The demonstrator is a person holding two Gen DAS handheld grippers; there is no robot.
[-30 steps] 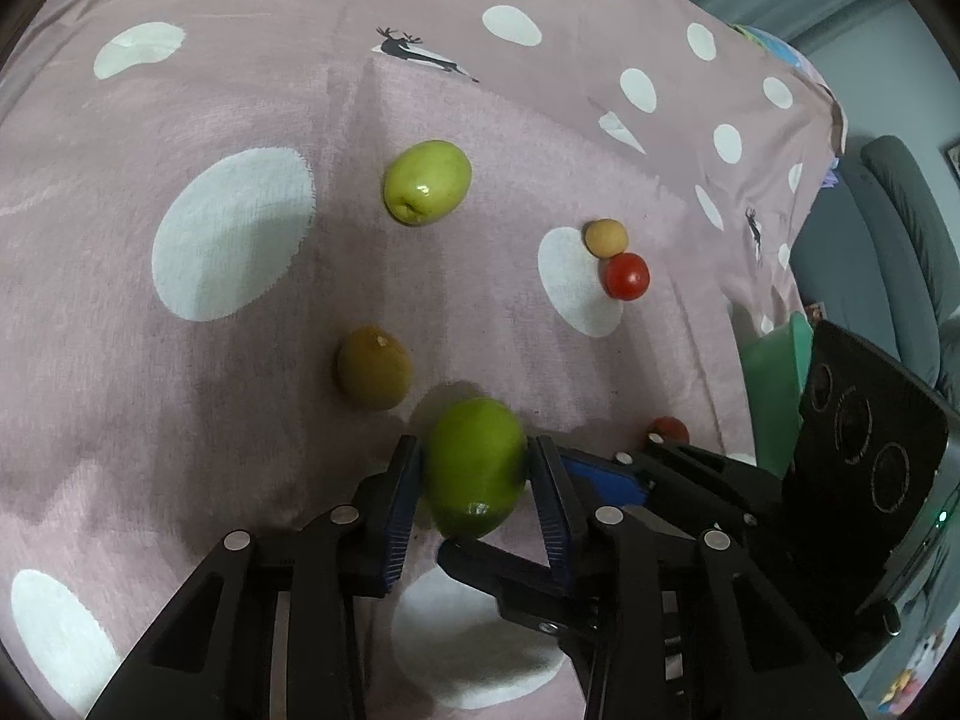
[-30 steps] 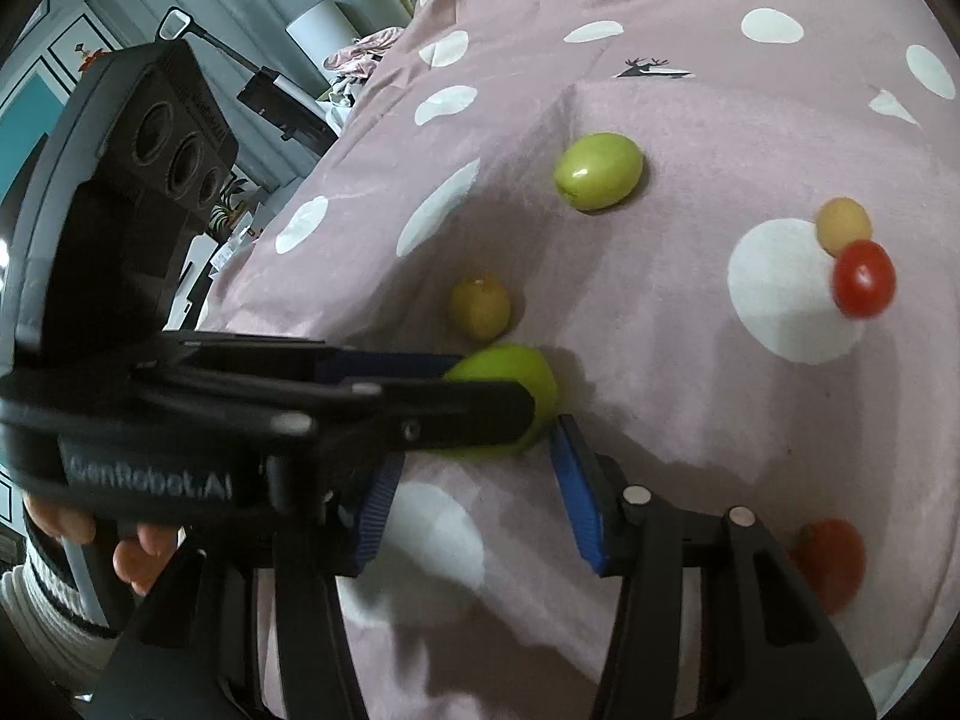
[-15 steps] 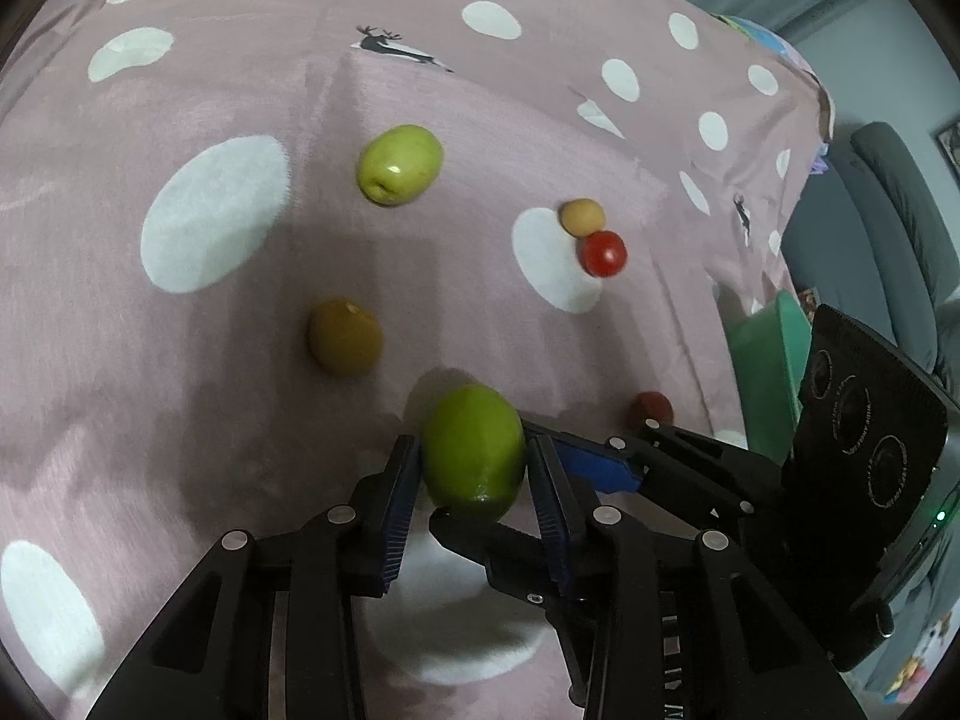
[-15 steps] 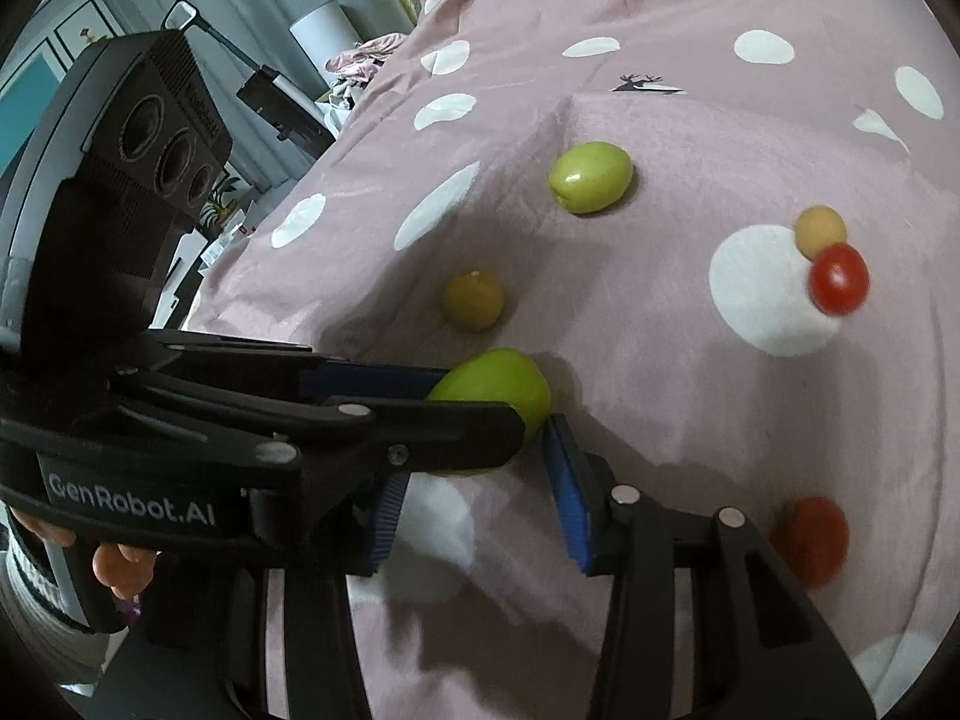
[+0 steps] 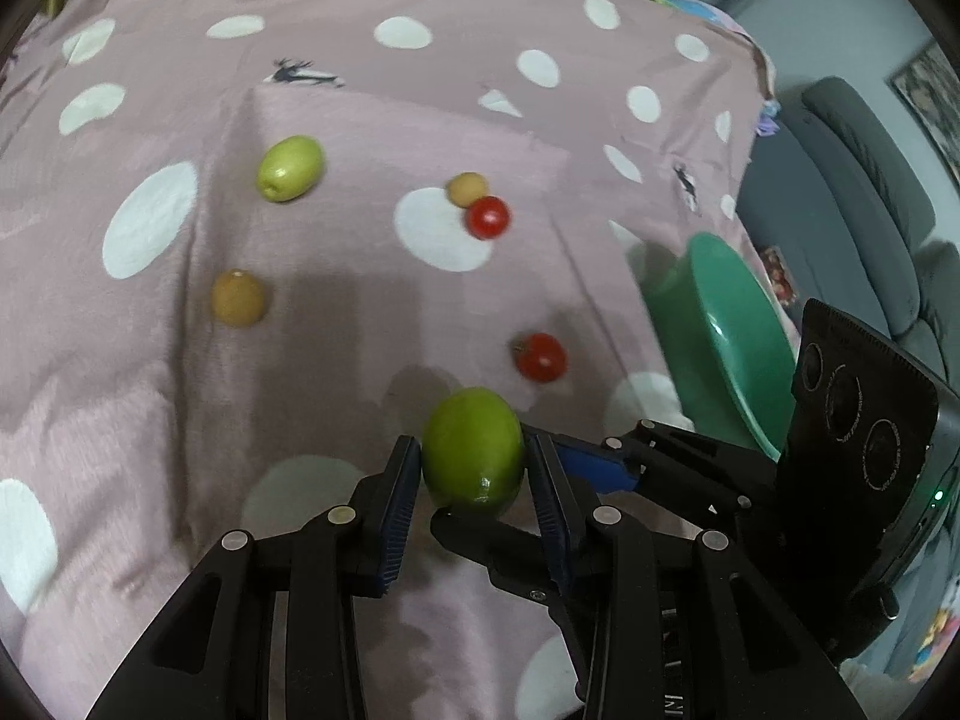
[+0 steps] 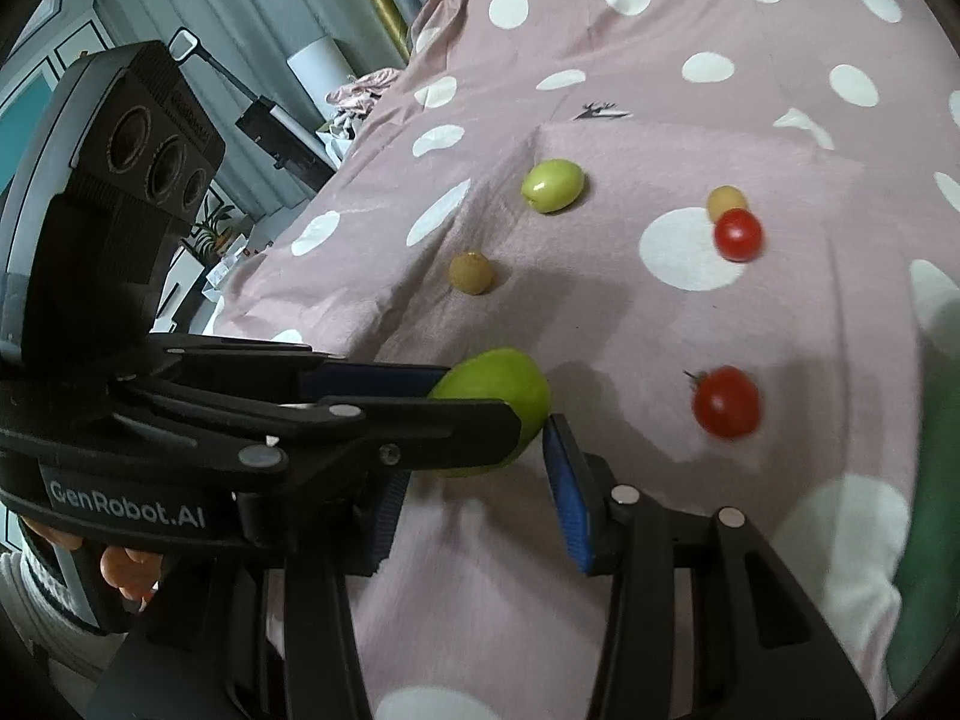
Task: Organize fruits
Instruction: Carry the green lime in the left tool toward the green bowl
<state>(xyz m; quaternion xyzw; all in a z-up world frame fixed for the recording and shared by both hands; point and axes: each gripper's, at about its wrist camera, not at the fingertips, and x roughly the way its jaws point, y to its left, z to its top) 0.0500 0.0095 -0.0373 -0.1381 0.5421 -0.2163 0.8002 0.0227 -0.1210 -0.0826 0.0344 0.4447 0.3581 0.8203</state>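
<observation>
My left gripper [image 5: 471, 468] is shut on a large green fruit [image 5: 471, 450] and holds it just above the pink dotted cloth [image 5: 336, 360]. My right gripper [image 6: 474, 480] sits close beside it. Its blue-padded fingers [image 5: 600, 471] straddle the left gripper's right finger, and its pads press on nothing I can see. From the right wrist, the held green fruit [image 6: 498, 384] shows just beyond those fingertips. On the cloth lie a second green fruit [image 5: 290, 168], a brown fruit [image 5: 237, 298], a small tan fruit [image 5: 467, 189] and two red tomatoes [image 5: 488, 217] [image 5: 540, 357].
A green bowl [image 5: 738, 336] stands at the right edge of the cloth, near the closer tomato [image 6: 726, 402]. Grey sofa cushions [image 5: 858, 192] lie beyond it. A hand [image 6: 129, 570] grips the left tool. Furniture and clutter fill the room to the left.
Both grippers have drifted right and risen a little, carrying the green fruit. The green bowl has come into view. The right jaws have narrowed slightly.
</observation>
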